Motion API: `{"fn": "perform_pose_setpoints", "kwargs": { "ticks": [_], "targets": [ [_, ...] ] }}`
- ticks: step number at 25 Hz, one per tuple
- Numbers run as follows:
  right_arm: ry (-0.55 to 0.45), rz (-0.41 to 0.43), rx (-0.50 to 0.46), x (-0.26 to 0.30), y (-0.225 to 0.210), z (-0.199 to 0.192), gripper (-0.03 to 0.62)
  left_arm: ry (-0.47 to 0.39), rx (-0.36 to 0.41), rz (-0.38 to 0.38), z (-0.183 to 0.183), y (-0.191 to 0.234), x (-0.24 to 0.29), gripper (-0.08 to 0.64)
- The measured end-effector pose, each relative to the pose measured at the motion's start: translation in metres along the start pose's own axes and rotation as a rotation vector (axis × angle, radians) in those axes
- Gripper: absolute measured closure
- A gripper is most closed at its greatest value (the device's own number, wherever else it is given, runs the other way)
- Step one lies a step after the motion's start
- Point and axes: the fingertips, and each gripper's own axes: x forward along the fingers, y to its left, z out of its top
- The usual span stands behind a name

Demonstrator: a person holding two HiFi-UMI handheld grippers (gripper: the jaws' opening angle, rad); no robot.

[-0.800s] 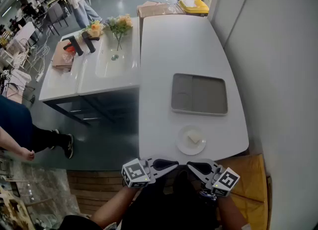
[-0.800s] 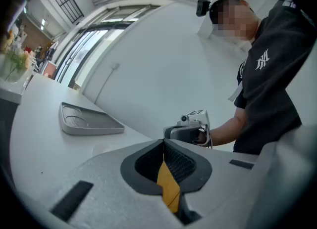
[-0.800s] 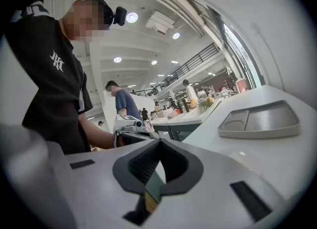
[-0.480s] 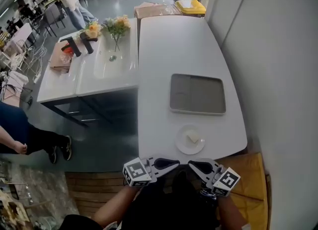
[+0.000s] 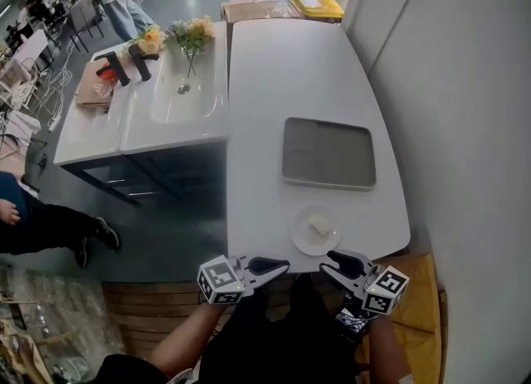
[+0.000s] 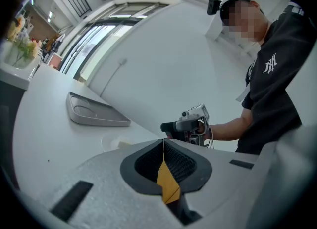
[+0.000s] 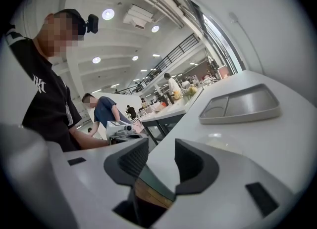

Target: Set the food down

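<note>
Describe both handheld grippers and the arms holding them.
Both the left gripper and the right gripper have pale grey, wedge-shaped bodies. Their black ribbed pads curve to a point. Each carries a white cube printed with black square markers. The person wears a black short-sleeved shirt with a small white emblem, and no sleeves cover the forearms.

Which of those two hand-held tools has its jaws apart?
The right tool: a gap shows between its jaws, with nothing held; the left tool is shut tight.
</note>
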Motion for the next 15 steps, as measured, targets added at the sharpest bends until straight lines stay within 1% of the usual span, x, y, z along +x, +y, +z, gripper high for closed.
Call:
{"fn": "perform_pose_setpoints", "kwargs": {
  "ticks": [4, 7, 9, 10, 12, 13, 15],
  "targets": [
    [0.042, -0.022, 0.035, -0.011, -0.031, 0.003, 0.448, 0.009, -0.036, 0.082, 0.001, 0.019, 0.006, 0.553],
    [0.085, -0.007, 0.067, -0.017, -0.058, 0.009, 0.437, 0.042, -0.09, 0.15, -0.003, 0.036, 0.018, 0.552],
    [0.122, -0.002, 0.075, -0.02, -0.078, 0.01, 0.436, 0.068, -0.113, 0.213, -0.007, 0.047, 0.025, 0.548],
    [0.137, -0.001, 0.081, -0.022, -0.088, 0.011, 0.431, 0.08, -0.122, 0.244, -0.009, 0.052, 0.028, 0.534],
    [0.163, 0.009, 0.097, -0.023, -0.105, 0.012, 0.415, 0.096, -0.153, 0.293, -0.013, 0.06, 0.032, 0.429],
    [0.182, 0.018, 0.105, -0.024, -0.112, 0.012, 0.413, 0.105, -0.17, 0.315, -0.015, 0.063, 0.034, 0.411],
    [0.232, 0.038, 0.117, -0.021, -0.128, 0.01, 0.407, 0.131, -0.202, 0.371, -0.021, 0.071, 0.037, 0.409]
  ]
}}
